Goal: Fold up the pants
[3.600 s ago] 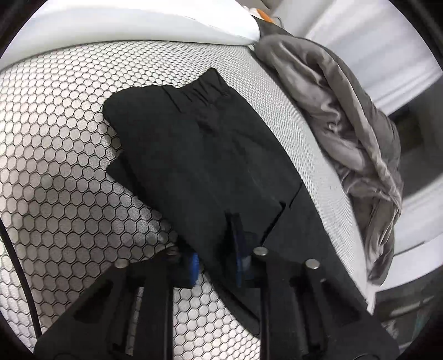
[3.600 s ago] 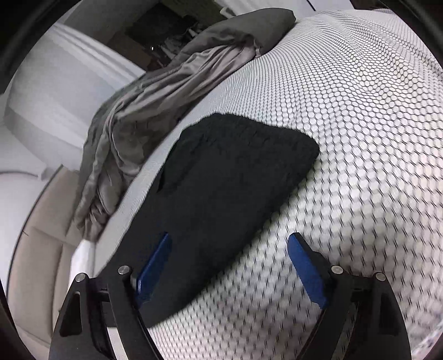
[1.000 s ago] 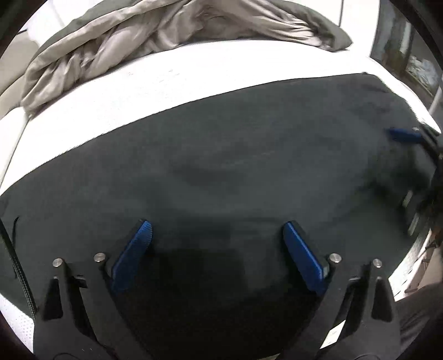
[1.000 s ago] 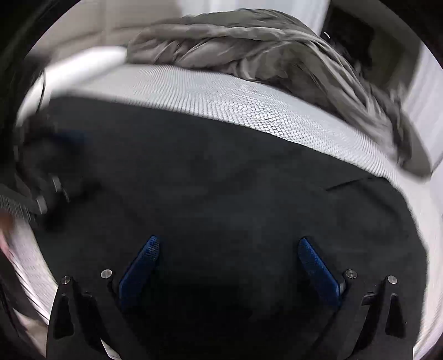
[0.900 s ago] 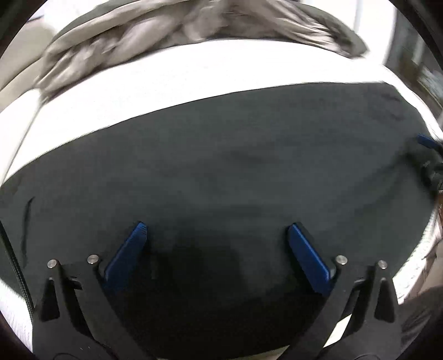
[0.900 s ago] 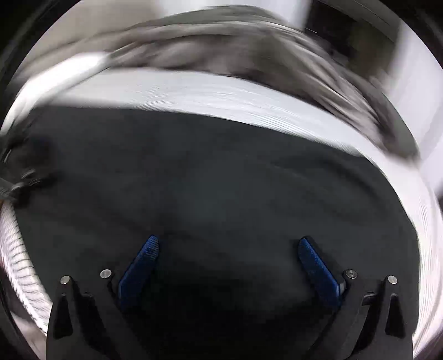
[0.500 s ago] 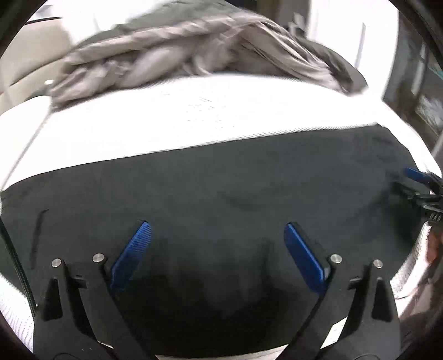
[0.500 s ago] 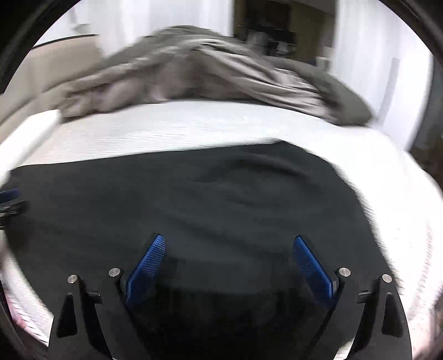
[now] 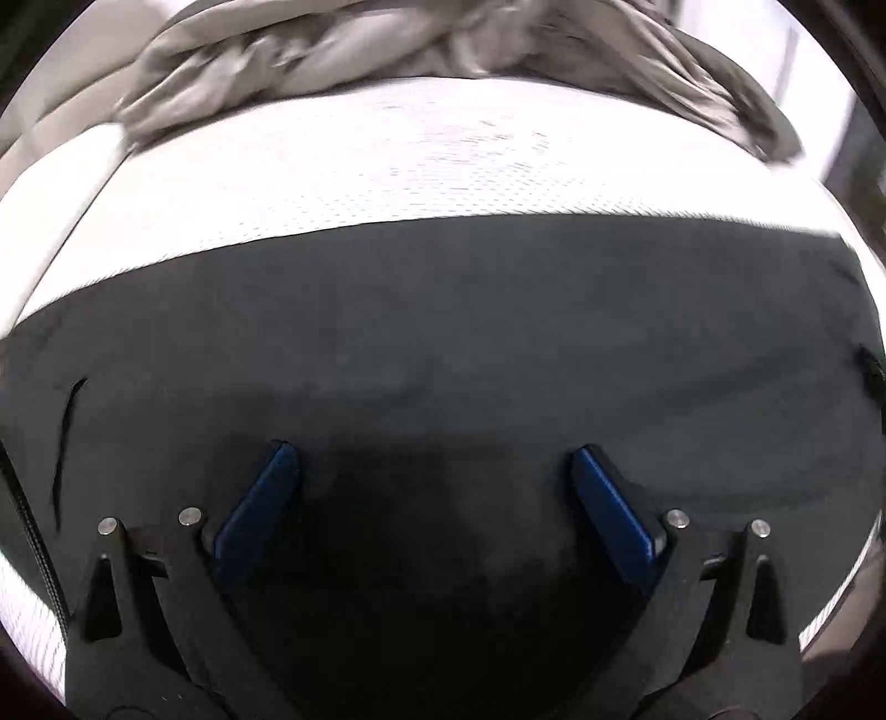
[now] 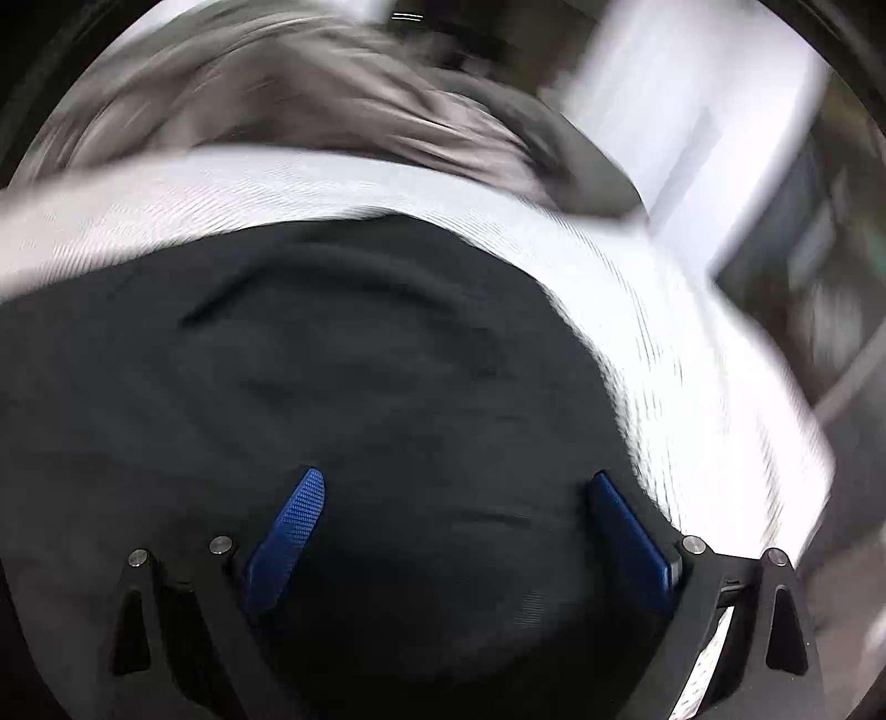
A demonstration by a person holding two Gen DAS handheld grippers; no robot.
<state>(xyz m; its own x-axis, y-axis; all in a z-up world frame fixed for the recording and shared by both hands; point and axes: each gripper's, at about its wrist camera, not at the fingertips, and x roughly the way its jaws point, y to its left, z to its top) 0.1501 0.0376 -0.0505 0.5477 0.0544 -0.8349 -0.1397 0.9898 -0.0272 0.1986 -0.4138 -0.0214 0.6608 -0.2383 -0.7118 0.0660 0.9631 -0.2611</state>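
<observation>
The black pants (image 9: 443, 332) lie flat across the white bed (image 9: 387, 166) and fill the lower half of the left wrist view. My left gripper (image 9: 434, 471) is open and empty, just over the near part of the cloth. In the right wrist view the pants (image 10: 360, 376) show a rounded end with shallow creases. My right gripper (image 10: 454, 493) is open and empty over that end. This view is blurred by motion.
A crumpled grey duvet (image 9: 443, 50) lies along the far side of the bed, also in the right wrist view (image 10: 310, 94). The bed's edge drops off at the right (image 10: 747, 387). Dark furniture stands beyond it.
Both grippers have stayed open over the pants. The right gripper has swung right toward the rounded end of the pants. It has left the left wrist view.
</observation>
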